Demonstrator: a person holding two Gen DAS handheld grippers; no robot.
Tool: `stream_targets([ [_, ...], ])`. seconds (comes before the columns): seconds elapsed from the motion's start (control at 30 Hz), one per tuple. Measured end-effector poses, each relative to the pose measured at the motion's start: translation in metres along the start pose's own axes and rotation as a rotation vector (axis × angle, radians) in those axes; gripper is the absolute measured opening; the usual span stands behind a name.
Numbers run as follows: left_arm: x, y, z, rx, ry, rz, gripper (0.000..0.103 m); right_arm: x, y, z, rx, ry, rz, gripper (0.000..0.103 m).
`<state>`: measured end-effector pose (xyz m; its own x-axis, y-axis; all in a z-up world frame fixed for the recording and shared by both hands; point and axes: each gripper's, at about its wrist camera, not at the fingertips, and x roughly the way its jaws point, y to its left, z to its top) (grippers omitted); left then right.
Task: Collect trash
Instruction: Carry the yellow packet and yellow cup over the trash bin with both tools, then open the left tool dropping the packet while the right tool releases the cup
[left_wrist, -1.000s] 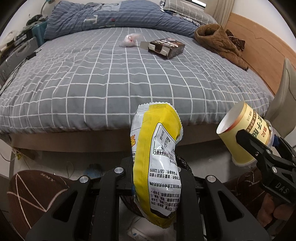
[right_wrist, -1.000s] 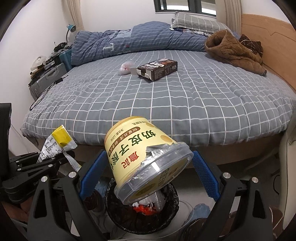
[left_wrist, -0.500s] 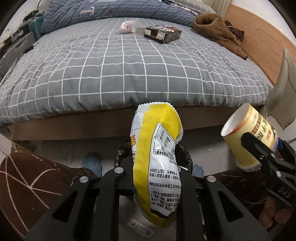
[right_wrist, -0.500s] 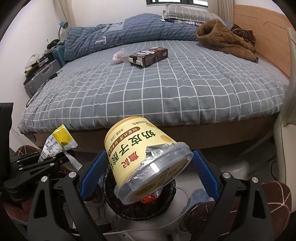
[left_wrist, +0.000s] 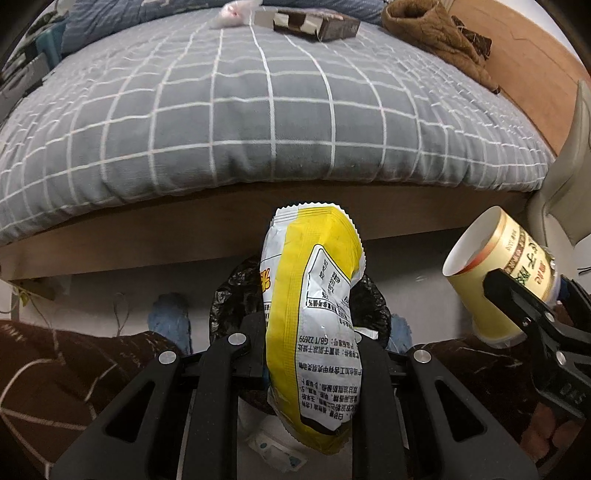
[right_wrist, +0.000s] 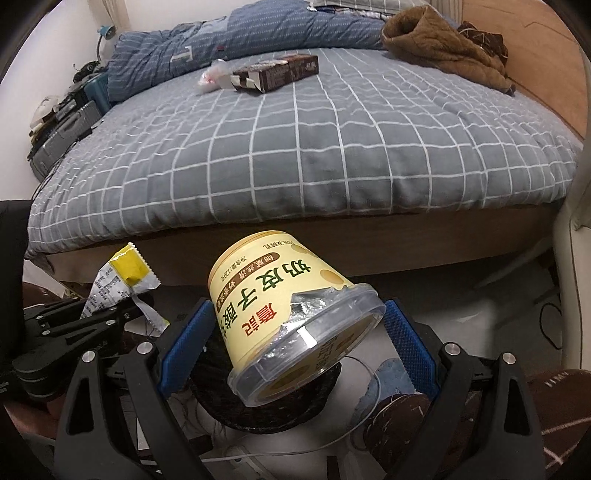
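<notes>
My left gripper (left_wrist: 306, 347) is shut on a yellow and white snack wrapper (left_wrist: 314, 306), held upright over a bin lined with a black bag (left_wrist: 236, 295) on the floor. My right gripper (right_wrist: 293, 332) is shut on a tilted yellow yogurt cup (right_wrist: 280, 306) with torn foil under a clear lid, above the same bin (right_wrist: 266, 410). The cup (left_wrist: 495, 273) and right gripper (left_wrist: 532, 317) show at the right of the left wrist view. On the bed lie a brown carton (right_wrist: 277, 74) and a small crumpled plastic bag (right_wrist: 210, 77).
The grey checked bed (left_wrist: 258, 110) fills the far half, its wooden frame (left_wrist: 147, 236) just beyond the bin. A brown jacket (right_wrist: 443, 48) lies by the headboard. The person's patterned trouser legs (left_wrist: 74, 362) flank the bin. A pale chair (right_wrist: 576, 258) stands at the right; a white cable (right_wrist: 332, 435) trails on the floor.
Both grippers have sunk and tipped downward toward the bin, each still holding its item. The bed has slid up the frames and the bin and floor show more.
</notes>
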<state>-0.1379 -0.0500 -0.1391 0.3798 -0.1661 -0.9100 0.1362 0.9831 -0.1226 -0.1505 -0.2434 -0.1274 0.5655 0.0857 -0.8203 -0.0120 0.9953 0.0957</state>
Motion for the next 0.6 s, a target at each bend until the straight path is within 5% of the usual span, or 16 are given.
stream_targets([
  [0.6,0.069,-0.021,0.005,0.028,0.111,0.005,0.020,0.036,-0.020,0.003,0.029,0.082,-0.004,0.089],
])
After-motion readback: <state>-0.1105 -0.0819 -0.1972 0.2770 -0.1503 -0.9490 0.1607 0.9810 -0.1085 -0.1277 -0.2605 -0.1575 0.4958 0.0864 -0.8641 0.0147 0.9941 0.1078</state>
